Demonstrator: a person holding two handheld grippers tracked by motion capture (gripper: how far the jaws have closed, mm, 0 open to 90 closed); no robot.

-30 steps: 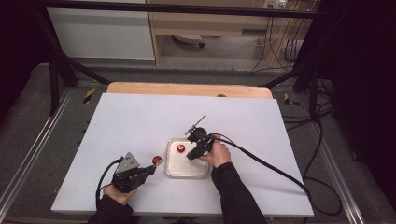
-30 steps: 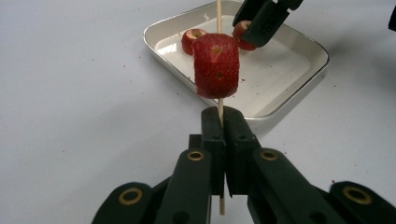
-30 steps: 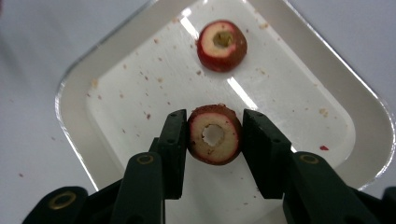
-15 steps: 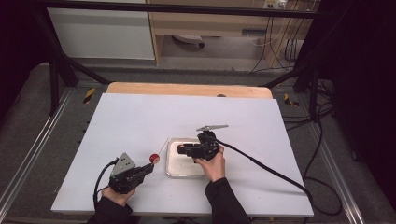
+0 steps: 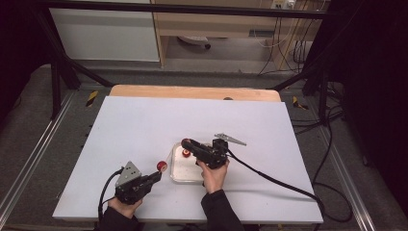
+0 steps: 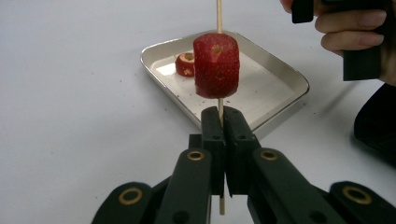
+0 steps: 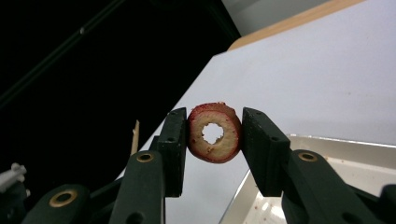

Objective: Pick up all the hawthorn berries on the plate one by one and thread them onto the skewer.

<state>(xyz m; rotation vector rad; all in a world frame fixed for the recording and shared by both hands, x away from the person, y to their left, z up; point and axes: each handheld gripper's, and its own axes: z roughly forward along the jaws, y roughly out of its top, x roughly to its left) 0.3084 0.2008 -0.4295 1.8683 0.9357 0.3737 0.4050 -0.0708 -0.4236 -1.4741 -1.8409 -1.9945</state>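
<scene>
So a thin wooden skewer (image 6: 218,18) is clamped upright in the left gripper (image 6: 224,126), whose jaws are squeezed tight together on the stick. A stack of strawberry slices (image 6: 216,65) is threaded on the skewer just above the jaw tips, cut sides and seed dots plainly seen in the left gripper view. In the high view the same gripper (image 5: 156,174) is held low at the front left of the white desk (image 5: 144,125), with the red stack just off the left edge of the tray.

A single strawberry slice (image 7: 215,132), ring-shaped with a hole through its pale middle, is pinched edge to edge in the right gripper (image 7: 214,135). The jaws are only partly closed, with both pads pressed on the rim of the slice. In the high view that gripper (image 5: 186,144) is held level over the small metal tray (image 5: 179,173), pointed left, with the slice lifted clear of the tray.

One more slice (image 6: 186,64) is left lying in the far corner of the tray (image 6: 289,79), well apart from the skewer. The tray itself sits near the middle front of the desk, between the two hands.
</scene>
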